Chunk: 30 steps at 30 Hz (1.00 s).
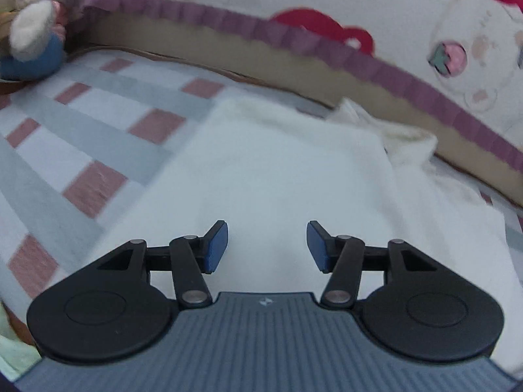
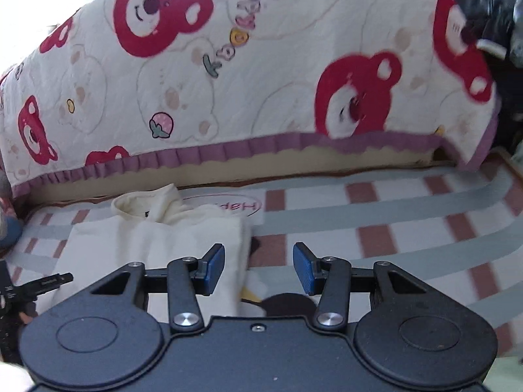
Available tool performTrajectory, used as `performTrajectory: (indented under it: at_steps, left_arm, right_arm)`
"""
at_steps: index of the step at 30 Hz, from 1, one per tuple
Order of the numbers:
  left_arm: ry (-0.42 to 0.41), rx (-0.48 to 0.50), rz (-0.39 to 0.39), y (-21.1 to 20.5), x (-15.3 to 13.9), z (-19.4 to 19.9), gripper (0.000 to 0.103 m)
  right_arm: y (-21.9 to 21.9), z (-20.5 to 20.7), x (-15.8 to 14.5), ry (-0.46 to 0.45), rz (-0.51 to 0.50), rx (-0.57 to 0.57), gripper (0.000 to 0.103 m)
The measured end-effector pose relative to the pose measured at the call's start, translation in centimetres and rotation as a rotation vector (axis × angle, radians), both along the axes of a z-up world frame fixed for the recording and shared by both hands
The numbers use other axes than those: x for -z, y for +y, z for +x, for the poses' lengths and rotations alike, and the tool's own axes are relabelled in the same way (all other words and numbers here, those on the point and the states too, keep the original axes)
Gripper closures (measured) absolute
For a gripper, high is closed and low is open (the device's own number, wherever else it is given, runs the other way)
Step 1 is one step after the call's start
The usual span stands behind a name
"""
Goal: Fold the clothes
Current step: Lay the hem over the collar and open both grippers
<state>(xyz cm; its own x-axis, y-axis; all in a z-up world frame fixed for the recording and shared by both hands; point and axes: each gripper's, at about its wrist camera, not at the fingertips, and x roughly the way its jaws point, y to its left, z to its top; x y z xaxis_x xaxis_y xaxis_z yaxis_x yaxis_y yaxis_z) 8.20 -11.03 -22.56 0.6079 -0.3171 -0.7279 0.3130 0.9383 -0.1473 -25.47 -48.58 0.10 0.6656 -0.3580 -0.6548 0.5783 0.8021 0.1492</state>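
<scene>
A cream-white garment (image 1: 278,170) lies partly folded on a checked blanket (image 1: 81,130); its collar end is bunched at the far right. In the right wrist view the garment (image 2: 153,238) lies left of centre, collar (image 2: 147,204) toward the sofa back. My left gripper (image 1: 267,245) is open and empty, hovering over the garment's near part. My right gripper (image 2: 259,268) is open and empty, over the garment's right edge, where a dark and yellow print (image 2: 261,290) shows beneath. The tip of the left gripper (image 2: 49,282) shows at the left edge.
A sofa back covered with a bear-print quilt (image 2: 228,81) with purple trim rises behind the blanket. A grey plush rabbit (image 1: 36,23) sits at the far left corner. Dark items (image 2: 490,16) lie at the upper right. The checked blanket (image 2: 408,222) extends to the right.
</scene>
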Motion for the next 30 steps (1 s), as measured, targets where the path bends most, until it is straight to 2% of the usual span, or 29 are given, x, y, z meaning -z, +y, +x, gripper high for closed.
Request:
performTrajectory:
  at_steps: [2, 3, 5, 7, 9, 12, 15, 16, 19, 21, 23, 25, 27, 30]
  left_arm:
    - [-0.025, -0.003, -0.034, 0.6, -0.1, -0.1, 0.05]
    - [-0.037, -0.016, -0.025, 0.7, 0.0, 0.1, 0.049]
    - [-0.002, -0.078, 0.042, 0.7, 0.6, 0.8, 0.049]
    - [0.007, -0.088, 0.018, 0.9, 0.7, 0.8, 0.049]
    - [-0.027, -0.08, 0.023, 0.9, 0.3, 0.3, 0.049]
    - [-0.049, -0.061, 0.018, 1.1, 0.1, 0.0, 0.048]
    - [-0.06, -0.049, -0.003, 1.5, -0.2, -0.4, 0.047]
    - [-0.063, -0.029, -0.013, 1.5, -0.3, -0.7, 0.047]
    - [-0.068, 0.064, 0.003, 0.8, -0.6, -1.8, 0.047]
    - [-0.075, 0.073, 0.012, 0.7, -0.8, -2.1, 0.047]
    - [-0.055, 0.062, -0.017, 1.0, -0.8, -2.0, 0.047]
    - [-0.05, 0.052, -0.037, 1.1, -1.1, -1.9, 0.047]
    - [-0.061, 0.057, -0.035, 0.9, -1.3, -2.1, 0.047]
    - [-0.044, 0.093, 0.022, 0.0, -0.9, -2.3, 0.046]
  right_arm:
    - [0.0, -0.9, -2.9, 0.003, -0.07, 0.001, 0.058]
    - [-0.2, -1.5, -4.8, -0.011, -0.09, 0.014, 0.063]
    - [-0.8, -2.6, -8.2, -0.035, -0.106, 0.037, 0.063]
    - [-1.4, -3.3, -11.0, -0.048, -0.097, 0.047, 0.063]
    - [-1.8, -3.2, -12.3, -0.017, -0.092, 0.038, 0.063]
    - [-2.0, -2.2, -12.1, 0.038, -0.103, 0.035, 0.063]
    - [-2.0, -1.0, -10.1, 0.058, -0.062, -0.014, 0.065]
    - [-2.0, -0.3, -9.0, 0.073, -0.044, -0.045, 0.074]
    - [-1.3, 2.3, -5.1, 0.124, -0.029, -0.104, 0.074]
    - [-1.0, 4.1, -2.6, 0.127, -0.021, -0.153, 0.074]
    - [-1.2, 6.3, 0.5, 0.166, -0.075, -0.22, 0.078]
    - [-3.0, 8.4, 4.5, 0.271, -0.133, -0.184, 0.077]
    - [-5.5, 9.8, 8.3, 0.337, -0.125, -0.14, 0.077]
    - [-7.5, 10.8, 12.6, 0.32, -0.111, -0.111, 0.077]
